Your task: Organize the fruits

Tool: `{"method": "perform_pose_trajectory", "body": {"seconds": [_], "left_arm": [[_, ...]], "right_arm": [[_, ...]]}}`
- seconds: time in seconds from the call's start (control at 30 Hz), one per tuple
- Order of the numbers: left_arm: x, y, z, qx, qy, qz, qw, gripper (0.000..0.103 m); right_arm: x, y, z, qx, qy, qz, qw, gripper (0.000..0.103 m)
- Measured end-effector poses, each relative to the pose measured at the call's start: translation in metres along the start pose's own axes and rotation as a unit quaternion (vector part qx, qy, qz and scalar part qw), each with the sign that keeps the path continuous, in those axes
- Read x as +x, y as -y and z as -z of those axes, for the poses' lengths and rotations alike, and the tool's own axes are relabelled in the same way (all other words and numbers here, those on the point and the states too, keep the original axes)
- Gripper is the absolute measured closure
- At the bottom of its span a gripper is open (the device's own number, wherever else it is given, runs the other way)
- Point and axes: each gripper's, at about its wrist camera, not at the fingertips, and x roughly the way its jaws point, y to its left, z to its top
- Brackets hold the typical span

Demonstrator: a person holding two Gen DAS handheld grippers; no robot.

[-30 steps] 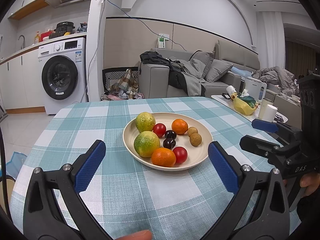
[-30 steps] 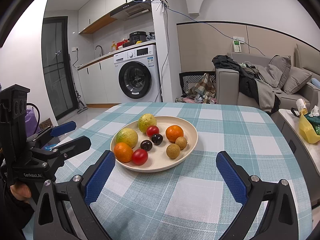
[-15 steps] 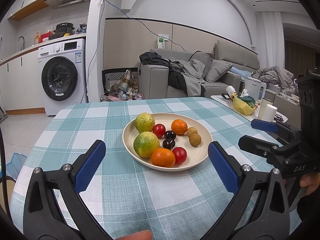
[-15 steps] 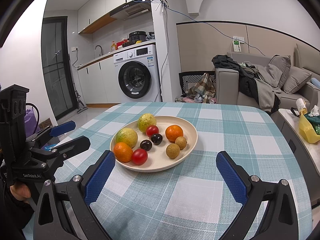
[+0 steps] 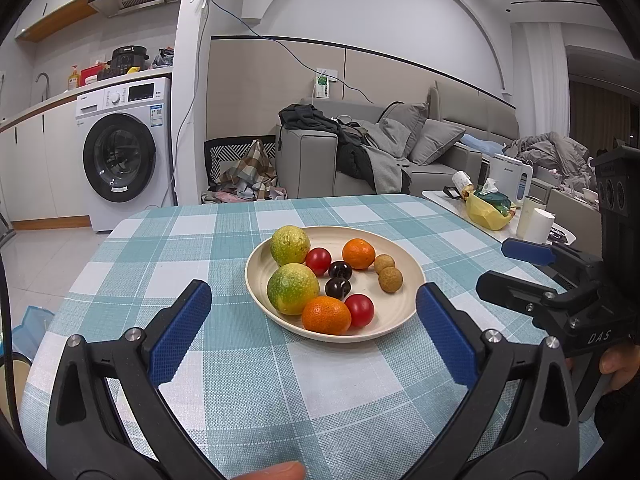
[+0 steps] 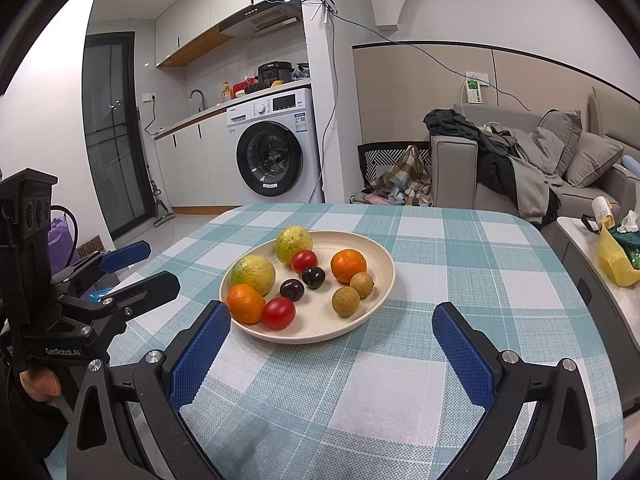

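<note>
Plate point(image 5: 404, 312) on checked table point(image 5: 248, 392): all ten fruits lie in it, paired by kind, fitting sorted or unsorted; left gripper point(image 5: 314, 320) and right gripper point(image 6: 332, 344) both gape wide, empty.

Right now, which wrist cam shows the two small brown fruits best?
Right wrist view: the two small brown fruits lie on the plate's near side, larger and unblocked. In the left wrist view they show too, beyond the near fruit, smaller, toward the far right rim; still unblocked.
</note>
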Motion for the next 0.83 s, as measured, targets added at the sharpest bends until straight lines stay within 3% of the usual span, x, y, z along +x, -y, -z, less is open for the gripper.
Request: {"method": "perform_pose_trajectory", "body": {"seconds": [0.83], "left_arm": [[-0.0018, 0.0026, -0.0050, 0.001, 0.006, 0.001, 1.0000, 0.001]], "right_arm": [[0.0003, -0.0005, -0.0004, 0.000, 0.000, 0.000, 1.000, 0.000]]}}
